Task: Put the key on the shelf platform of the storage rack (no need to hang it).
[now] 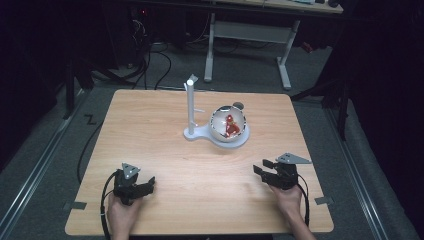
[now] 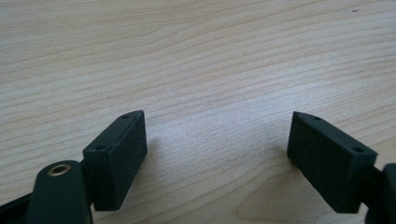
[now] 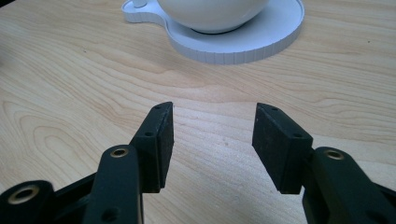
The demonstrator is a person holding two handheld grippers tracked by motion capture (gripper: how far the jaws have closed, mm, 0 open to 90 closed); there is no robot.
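While both grippers sit near the front edge of the pale wood-grained table [image 1: 150, 130], one round white bowl [image 1: 228, 125] holding red pieces [image 1: 230, 126] stands on a flat white ribbed-rim base [image 3: 275, 32] with one upright post [image 1: 190, 105], at the table's far middle. Left gripper [image 2: 217, 154] and right gripper [image 3: 212, 140] both gape wide, empty, their black pads matte and blocky.

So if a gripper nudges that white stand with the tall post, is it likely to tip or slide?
The white stand probably slides rather than tips: its flat base spreads wide on the smooth wooden table. The bowl seated on it likely adds steadying weight. A push high on the slim post looks riskier, since that could lever it over.
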